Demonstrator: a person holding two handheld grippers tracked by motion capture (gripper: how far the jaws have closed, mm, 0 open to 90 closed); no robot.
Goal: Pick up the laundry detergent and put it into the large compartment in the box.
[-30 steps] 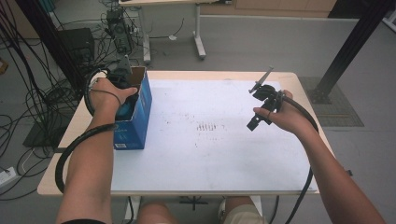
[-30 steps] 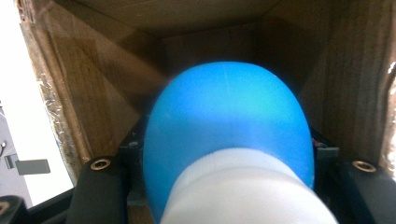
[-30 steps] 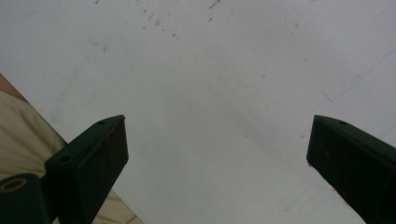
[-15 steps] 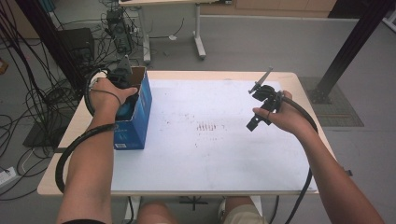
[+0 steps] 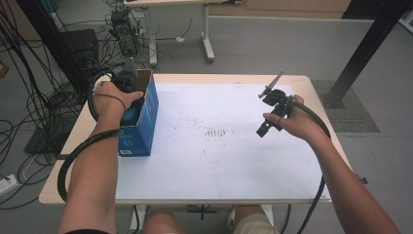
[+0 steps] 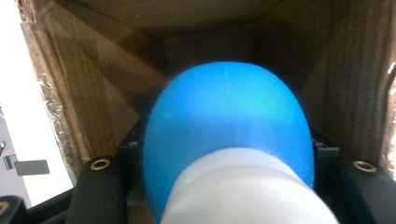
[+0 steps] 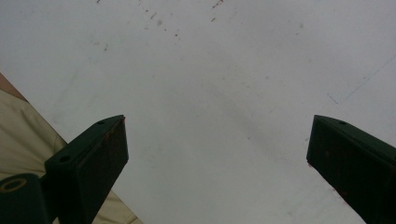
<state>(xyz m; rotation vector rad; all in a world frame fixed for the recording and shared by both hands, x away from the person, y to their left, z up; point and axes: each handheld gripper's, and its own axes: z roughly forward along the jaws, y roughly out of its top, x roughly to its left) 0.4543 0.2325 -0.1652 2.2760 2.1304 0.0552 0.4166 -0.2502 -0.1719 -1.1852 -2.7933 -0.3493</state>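
fingers (image 7: 93,154): black, brass-ringed screw holes | cable (image 5: 73,161): black | shorts (image 5: 253,224): beige

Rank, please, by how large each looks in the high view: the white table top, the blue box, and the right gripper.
1. white table top, by far the largest.
2. blue box, at the table's left side, partly hidden by the left hand.
3. right gripper, the smallest; it is held above the table, nearer the camera, so it may look somewhat bigger than it is.
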